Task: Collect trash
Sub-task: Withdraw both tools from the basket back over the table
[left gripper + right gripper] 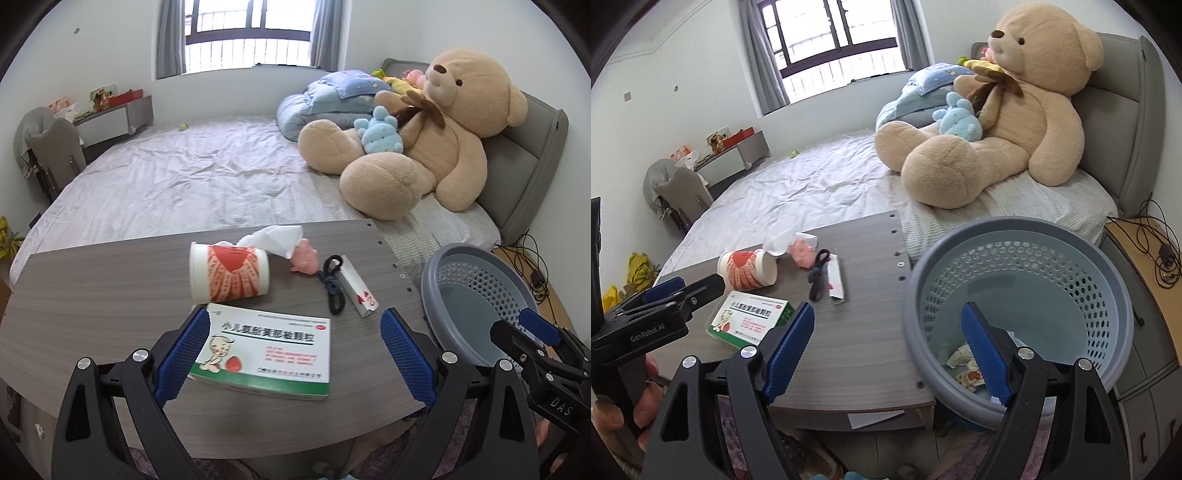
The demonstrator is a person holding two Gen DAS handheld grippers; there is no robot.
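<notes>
A green and white medicine box (266, 350) lies on the grey wooden table (92, 295); my left gripper (295, 354) is open with its jaws on either side of the box. Behind it lie a tipped red and white paper cup (229, 273) with a white tissue (273, 238), a pink toy (304, 258), a dark hair tie (332, 286) and a small white packet (358, 291). My right gripper (888, 354) is open and empty over the rim of the grey-blue basket (1019, 229), which holds a few scraps (964, 365). The box (750, 317) also shows in the right wrist view.
A bed (177, 177) with a big teddy bear (436, 136) stands behind the table. A wooden nightstand (1145, 258) with cables is right of the basket. A chair and desk (59, 144) are far left.
</notes>
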